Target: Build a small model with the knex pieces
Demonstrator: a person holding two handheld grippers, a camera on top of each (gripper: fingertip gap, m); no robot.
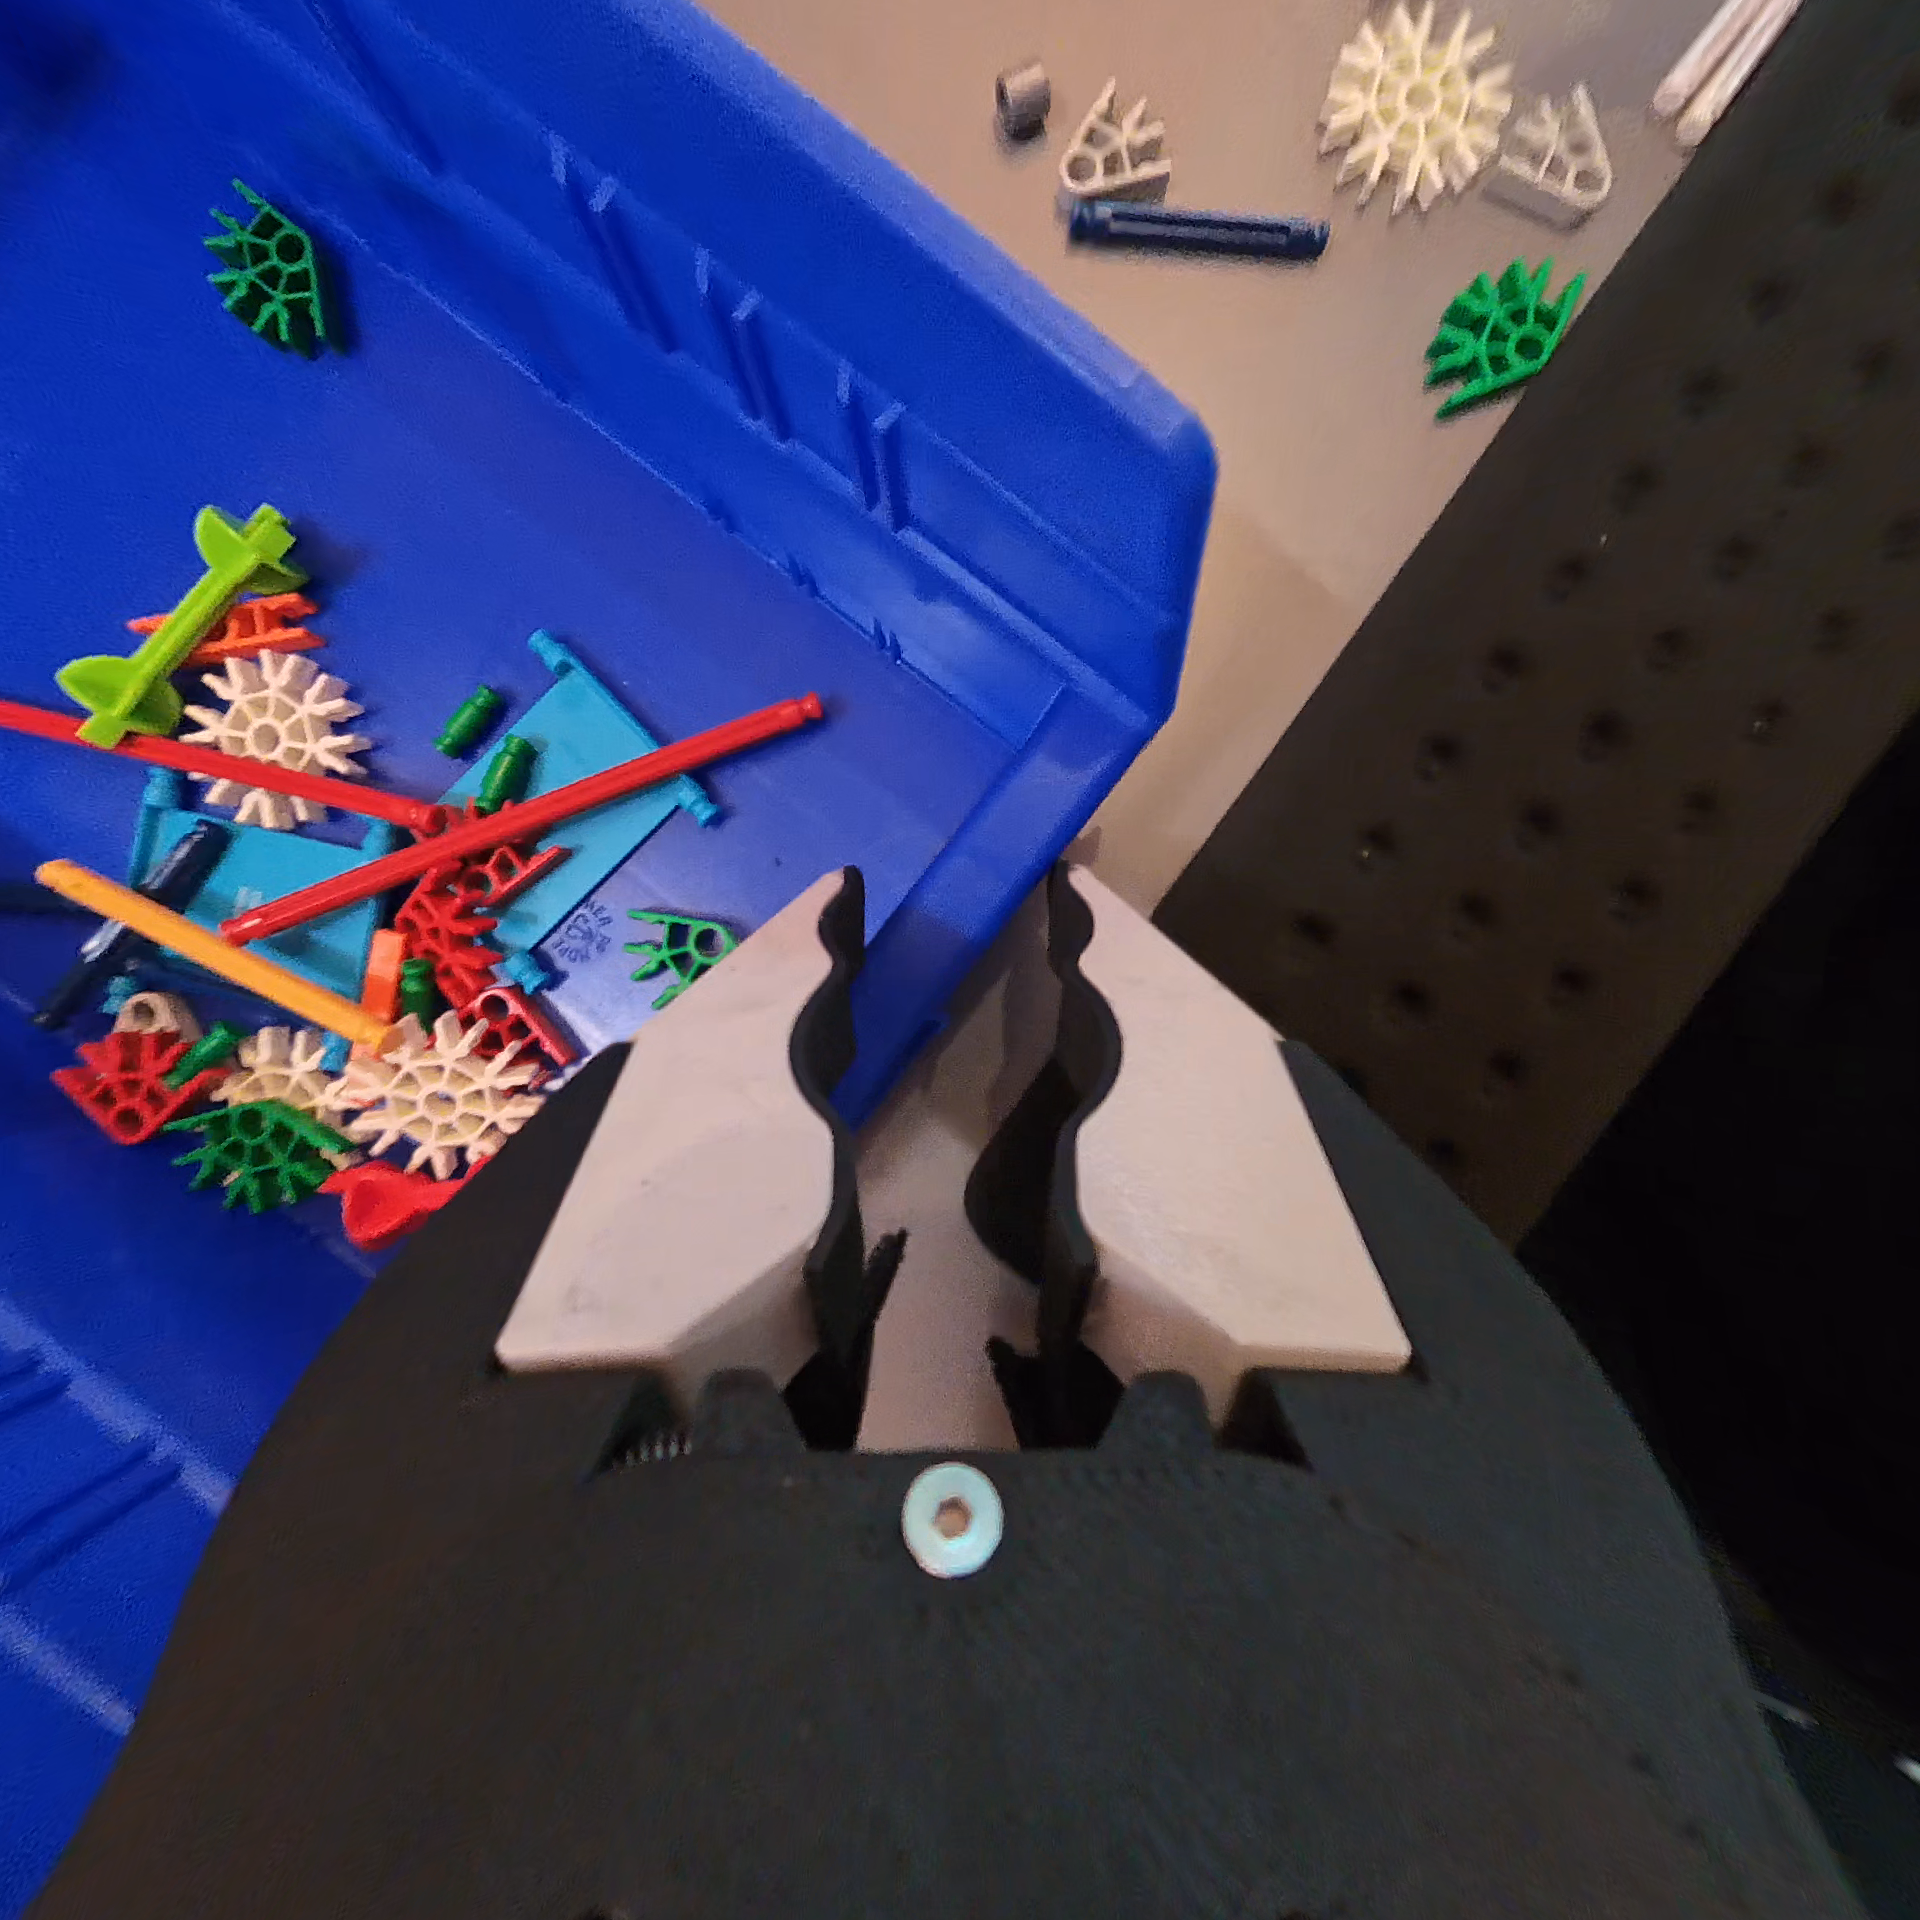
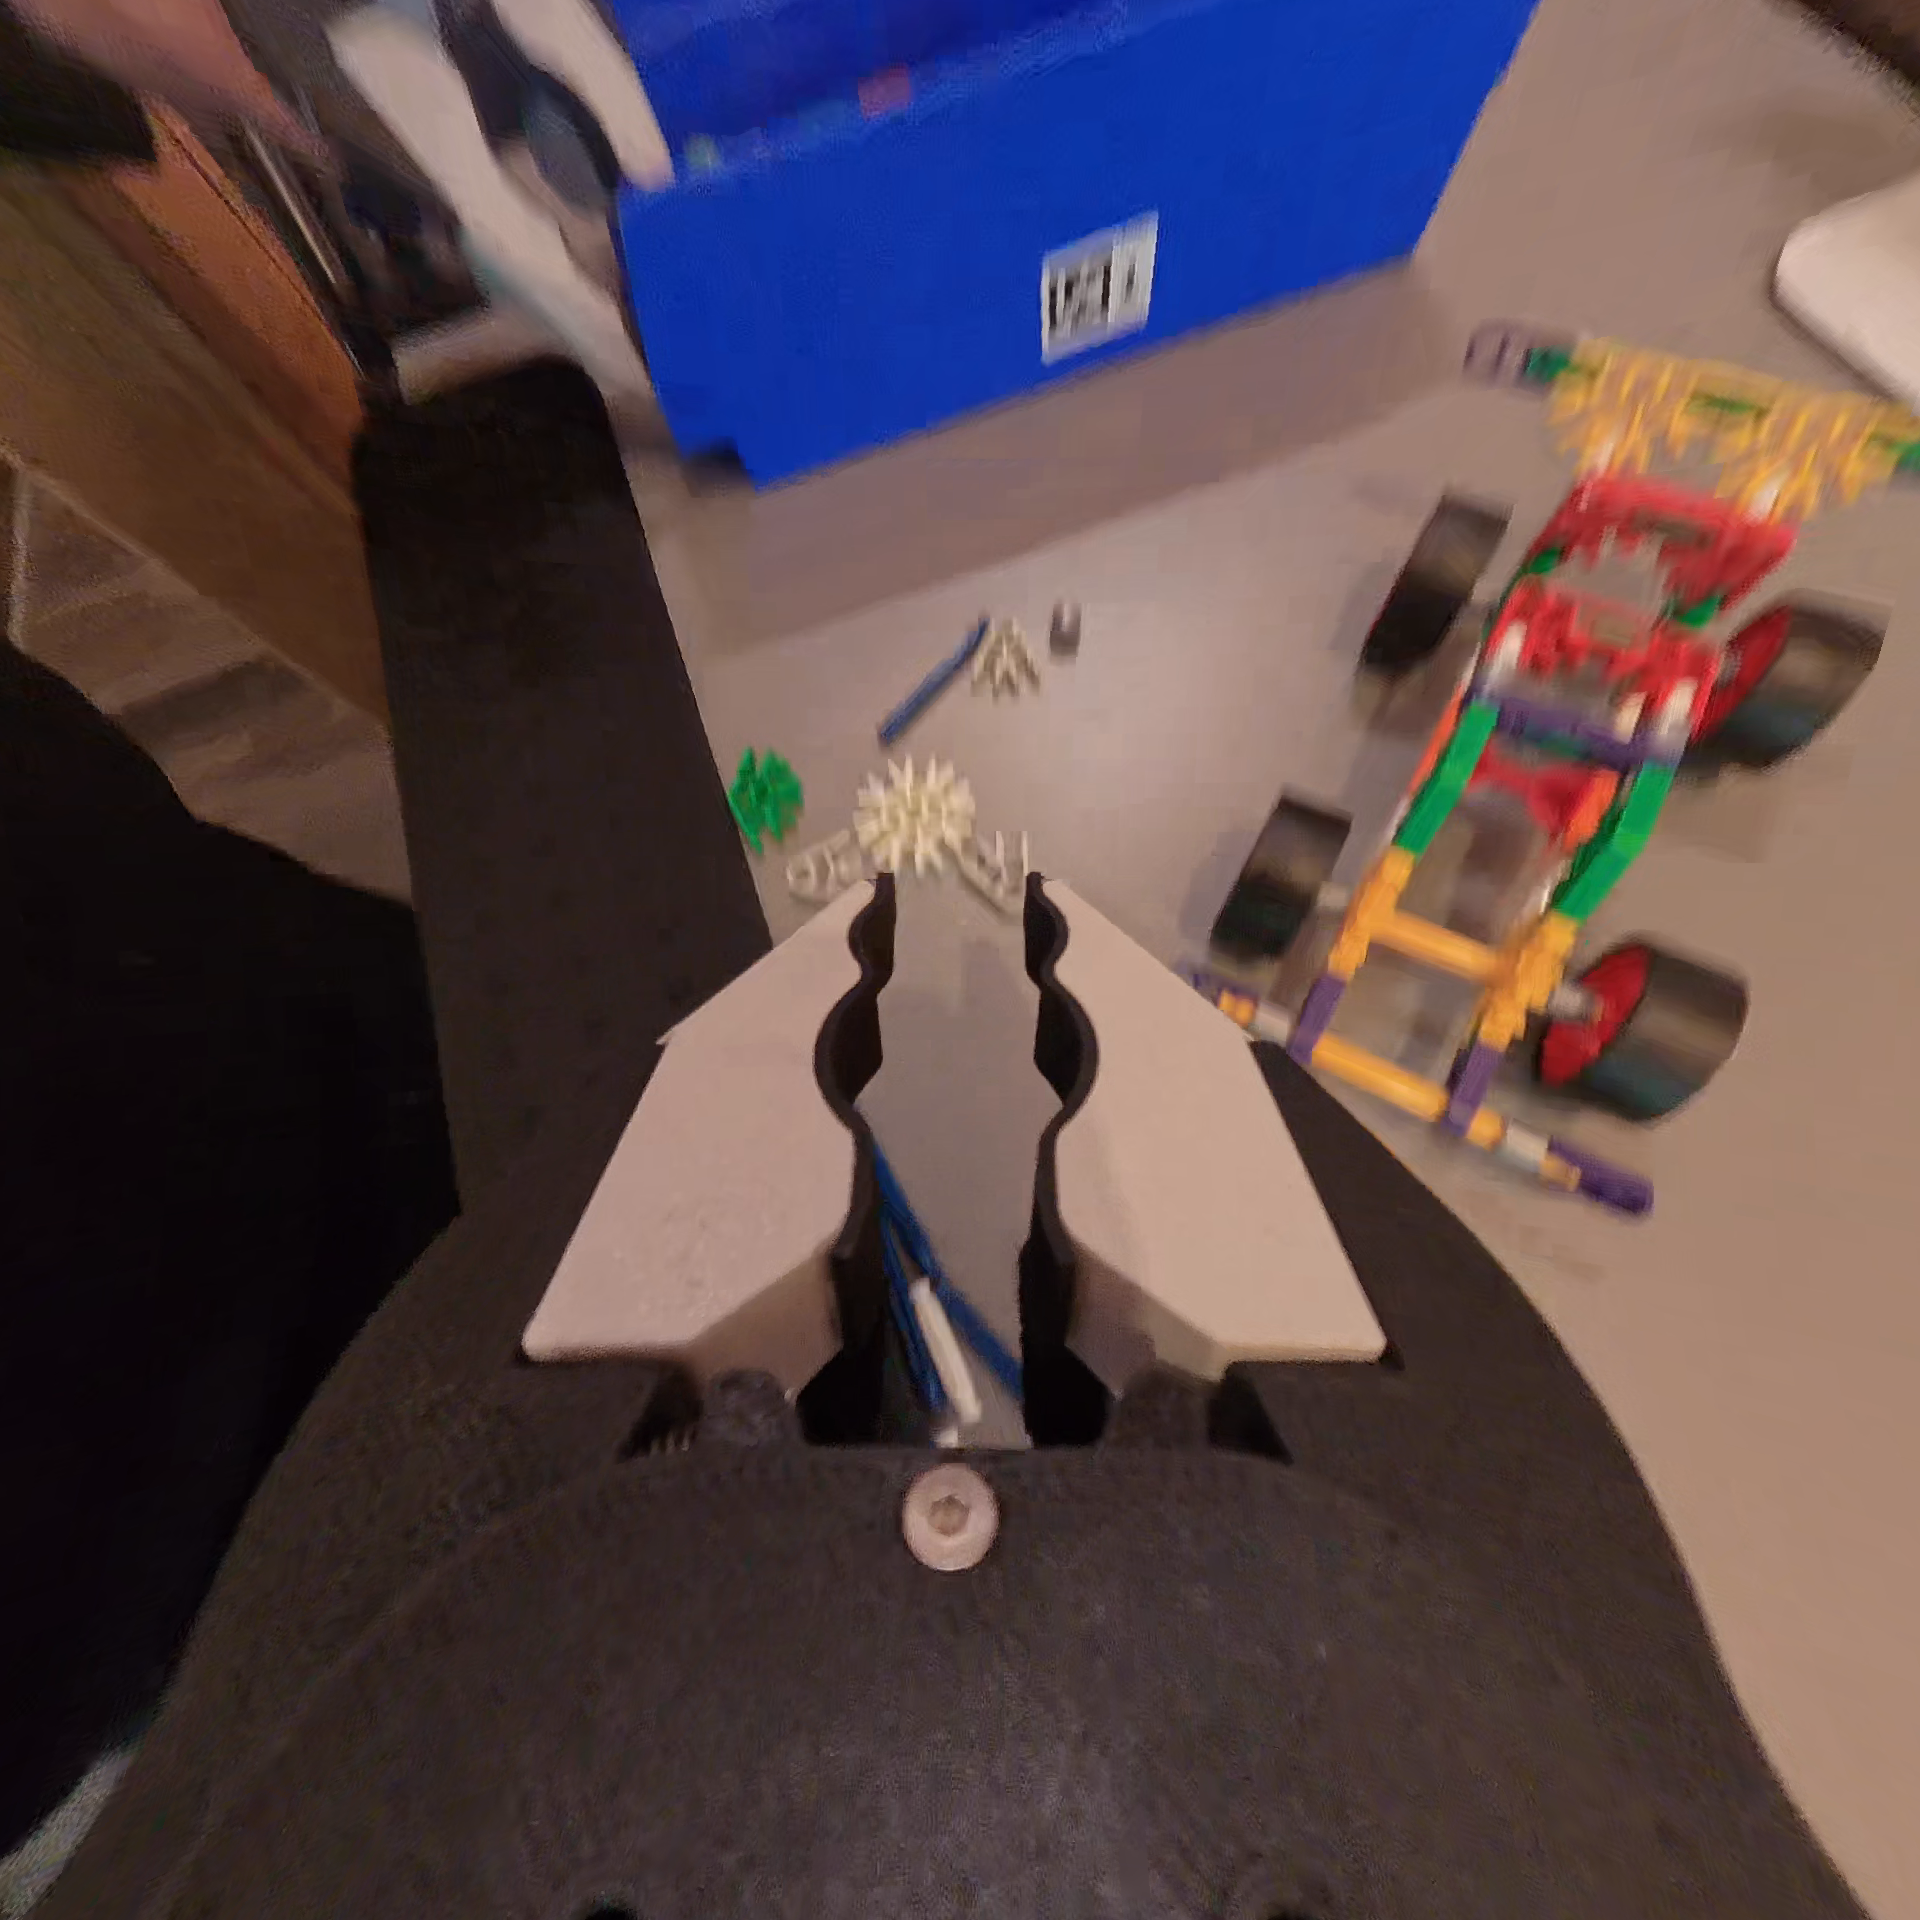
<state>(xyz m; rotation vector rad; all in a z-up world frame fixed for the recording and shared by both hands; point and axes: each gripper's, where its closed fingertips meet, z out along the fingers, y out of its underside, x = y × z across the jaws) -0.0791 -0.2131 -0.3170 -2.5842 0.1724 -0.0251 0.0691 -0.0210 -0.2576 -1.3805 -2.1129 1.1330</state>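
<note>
A smooth blue plastic bin (image 1: 644,436) of mixed construction pieces sits left of the left tool (image 1: 956,894), which is spread and empty. Ahead of the right tool (image 2: 958,883), also spread and empty, lies a spiky white snowflake connector (image 2: 914,808) on the grey bench (image 2: 1195,582).

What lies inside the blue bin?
Inside the blue bin: red rods, an orange rod, white snowflake connectors and green connectors. The left gripper covers the near corner.
</note>
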